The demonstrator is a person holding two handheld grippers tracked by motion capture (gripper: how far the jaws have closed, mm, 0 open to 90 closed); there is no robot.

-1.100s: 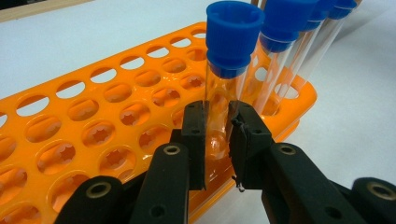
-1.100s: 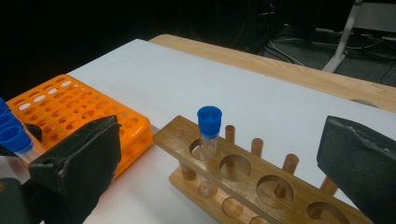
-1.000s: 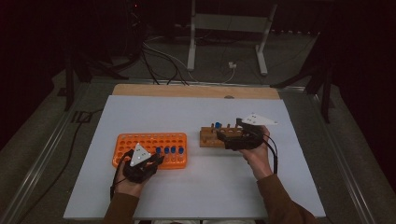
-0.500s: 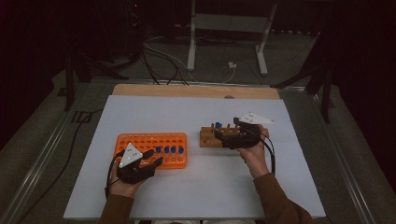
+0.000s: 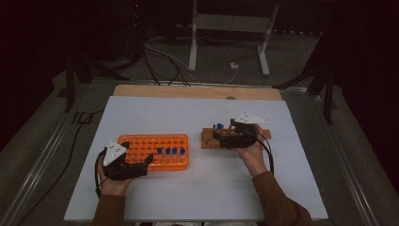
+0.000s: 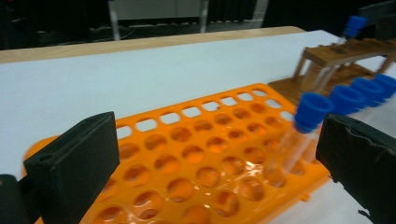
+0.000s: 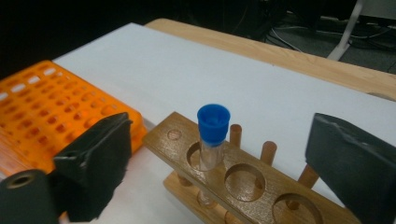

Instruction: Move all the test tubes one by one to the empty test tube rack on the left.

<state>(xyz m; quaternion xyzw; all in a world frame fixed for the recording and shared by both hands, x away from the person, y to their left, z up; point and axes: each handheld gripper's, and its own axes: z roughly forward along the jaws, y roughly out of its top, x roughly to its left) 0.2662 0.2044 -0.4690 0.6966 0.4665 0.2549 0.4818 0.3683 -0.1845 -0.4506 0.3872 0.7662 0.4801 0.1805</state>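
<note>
An orange tube rack (image 5: 141, 143) lies left of centre on the white table, with several blue-capped tubes (image 5: 170, 151) standing in its right part. My left gripper (image 5: 141, 165) sits open at the rack's near left corner. In the left gripper view its jaws (image 6: 215, 144) straddle the orange rack (image 6: 196, 154), and the nearest tube (image 6: 303, 126) stands just inside the right jaw, untouched. A wooden rack (image 5: 263, 134) holds one blue-capped tube (image 5: 219, 126). My right gripper (image 5: 220, 135) is open beside it; the tube (image 7: 212, 128) stands in the wooden rack (image 7: 247, 182) between the jaws, free.
The white sheet (image 5: 188, 113) covers the table, with a wooden strip (image 5: 197, 92) along its far edge. Cables and a metal stand's legs (image 5: 226, 47) lie on the floor beyond. The wooden rack has two open holes (image 7: 245, 175) next to the tube.
My left gripper has drawn back to the left and toward the person, away from the tubes in the orange rack. The right gripper has barely moved.
</note>
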